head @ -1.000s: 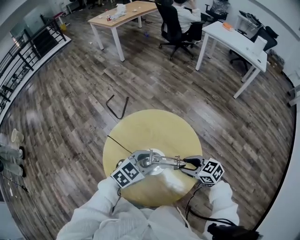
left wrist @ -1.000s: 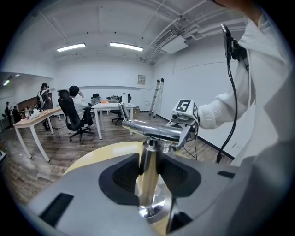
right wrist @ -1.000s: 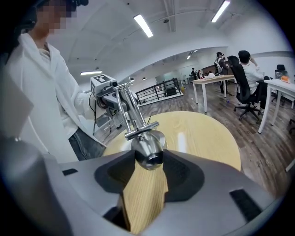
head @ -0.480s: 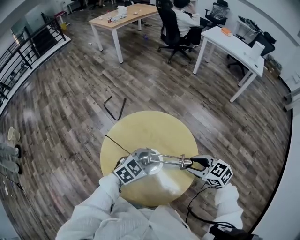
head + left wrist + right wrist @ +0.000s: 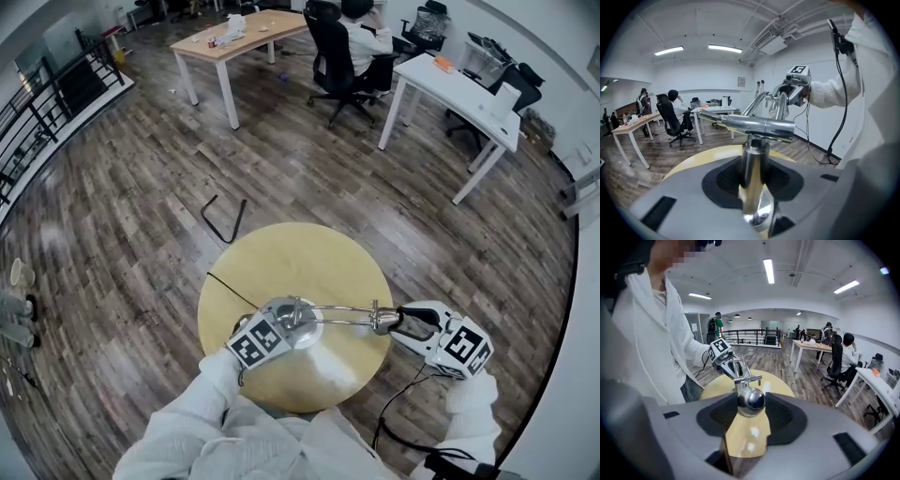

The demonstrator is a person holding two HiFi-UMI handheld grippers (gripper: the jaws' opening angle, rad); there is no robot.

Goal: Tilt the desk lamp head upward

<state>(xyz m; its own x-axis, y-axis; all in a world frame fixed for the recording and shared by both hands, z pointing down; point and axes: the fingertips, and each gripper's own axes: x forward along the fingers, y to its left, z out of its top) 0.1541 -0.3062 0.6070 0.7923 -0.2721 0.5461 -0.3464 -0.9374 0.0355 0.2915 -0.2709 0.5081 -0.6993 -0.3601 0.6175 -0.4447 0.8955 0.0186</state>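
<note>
Two holds: both on one chrome desk lamp (image 5: 337,308).
Left hand-held gripper (image 5: 292,319): jaws just closing, clamped on the lamp post (image 5: 753,173); angled down, forward.
Right hand-held gripper (image 5: 400,322): clamped on the lamp head (image 5: 751,401), above the desk's right edge.
Desk (image 5: 291,253): round, yellow; lamp on near half.

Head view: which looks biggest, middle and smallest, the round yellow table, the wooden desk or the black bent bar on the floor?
1. round yellow table: biggest, though it is also nearest the camera.
2. wooden desk: middle, and farther away.
3. black bent bar: smallest.
</note>
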